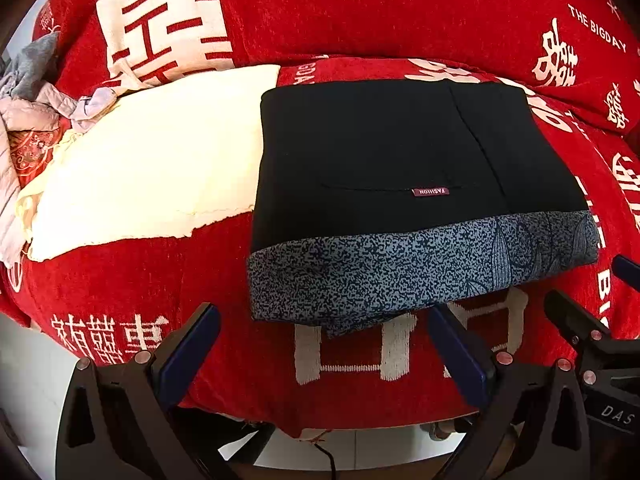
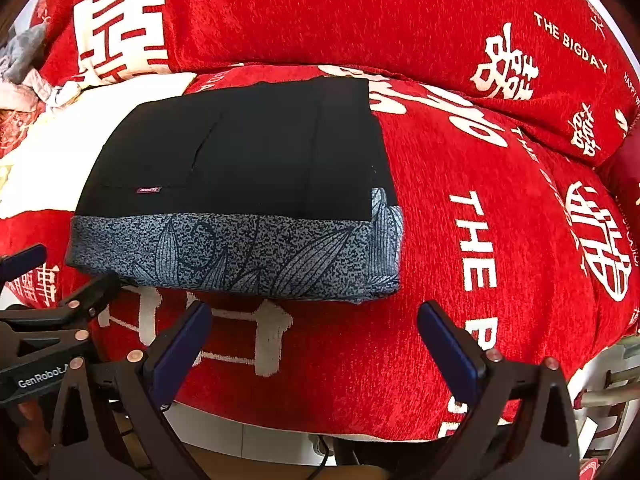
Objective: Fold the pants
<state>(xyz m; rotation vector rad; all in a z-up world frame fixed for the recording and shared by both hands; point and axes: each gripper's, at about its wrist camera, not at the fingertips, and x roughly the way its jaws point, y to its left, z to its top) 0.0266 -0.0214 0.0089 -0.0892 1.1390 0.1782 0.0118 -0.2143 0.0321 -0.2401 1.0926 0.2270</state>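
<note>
Both views: folded pants [image 1: 380,152]; cream cloth [image 1: 152,168] fully visible left-wrist only.

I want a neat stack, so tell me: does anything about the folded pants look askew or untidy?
Mostly tidy. The pants lie as a compact rectangle on the red cover. One flaw: at the near edge of the patterned waistband, a lower layer pokes out unevenly. Both the left tool and right tool are open, clear of it.
</note>
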